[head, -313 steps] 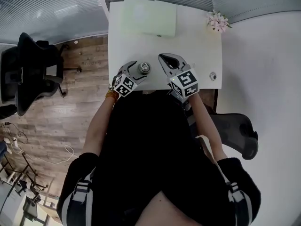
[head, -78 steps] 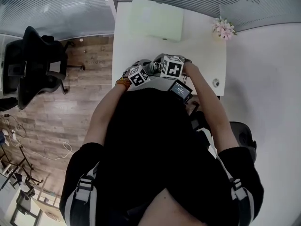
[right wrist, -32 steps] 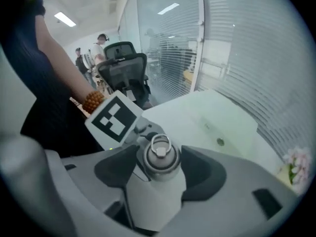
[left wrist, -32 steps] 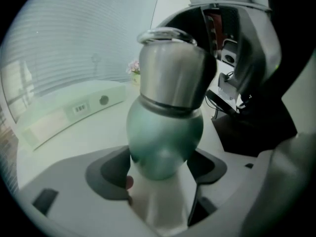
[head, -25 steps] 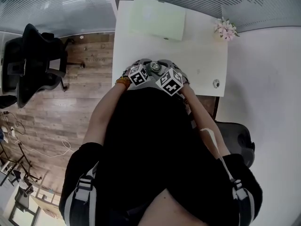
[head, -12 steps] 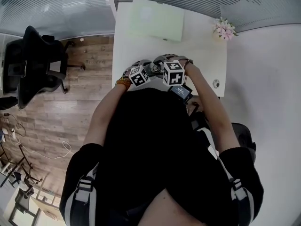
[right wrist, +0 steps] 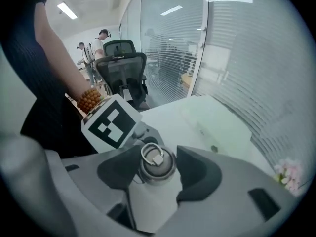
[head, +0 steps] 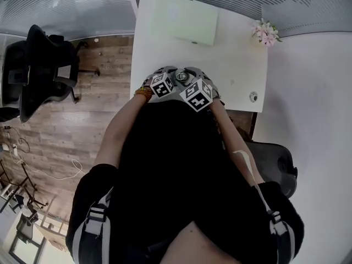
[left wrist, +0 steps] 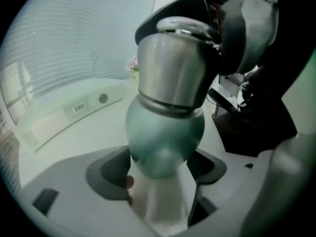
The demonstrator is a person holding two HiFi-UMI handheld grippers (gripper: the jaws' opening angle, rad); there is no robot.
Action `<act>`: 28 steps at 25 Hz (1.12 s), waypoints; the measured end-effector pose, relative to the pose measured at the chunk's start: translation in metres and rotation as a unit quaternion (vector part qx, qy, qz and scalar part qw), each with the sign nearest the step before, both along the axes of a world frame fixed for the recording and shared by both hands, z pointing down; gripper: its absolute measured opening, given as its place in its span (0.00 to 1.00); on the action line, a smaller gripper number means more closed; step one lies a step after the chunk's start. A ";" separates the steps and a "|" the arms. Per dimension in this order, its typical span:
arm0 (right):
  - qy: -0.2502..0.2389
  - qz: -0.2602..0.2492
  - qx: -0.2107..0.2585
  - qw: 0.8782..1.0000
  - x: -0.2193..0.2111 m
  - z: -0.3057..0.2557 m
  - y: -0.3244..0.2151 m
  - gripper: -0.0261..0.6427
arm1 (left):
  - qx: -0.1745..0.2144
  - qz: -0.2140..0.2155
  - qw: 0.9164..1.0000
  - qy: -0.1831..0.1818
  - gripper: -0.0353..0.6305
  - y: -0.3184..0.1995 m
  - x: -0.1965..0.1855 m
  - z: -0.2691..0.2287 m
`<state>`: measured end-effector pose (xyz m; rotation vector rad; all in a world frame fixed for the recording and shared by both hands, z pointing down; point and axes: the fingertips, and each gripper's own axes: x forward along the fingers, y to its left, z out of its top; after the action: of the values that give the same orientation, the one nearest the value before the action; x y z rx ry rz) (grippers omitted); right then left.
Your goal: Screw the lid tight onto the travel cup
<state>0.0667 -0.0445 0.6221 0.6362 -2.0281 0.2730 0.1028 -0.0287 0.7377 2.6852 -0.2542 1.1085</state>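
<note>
Your left gripper (left wrist: 160, 174) is clamped on the rounded lower body of the cup (left wrist: 168, 127), with a pad pressing on each side. The cup is at the near edge of the table (head: 236, 59), just ahead of your torso; whether its base rests on the top cannot be told. Your right gripper (right wrist: 158, 173) comes in over the cup's top, its jaws set fairly wide and closed on the lid (right wrist: 157, 159), whose ring faces up between the pads. Farther back, a pale green mat (head: 184, 18) lies at the far edge. Flowers (head: 266, 32) stand at the far right corner.
</note>
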 end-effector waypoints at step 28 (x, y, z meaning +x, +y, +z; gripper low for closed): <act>-0.041 0.021 -0.052 0.998 -0.002 0.005 0.001 0.44 | -0.002 -0.005 1.000 0.005 0.59 -0.001 -0.001 0.001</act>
<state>0.0649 -0.0438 0.6271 0.6119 -2.0654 0.4322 0.1015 -0.0298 0.7383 2.6828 -0.2639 1.0909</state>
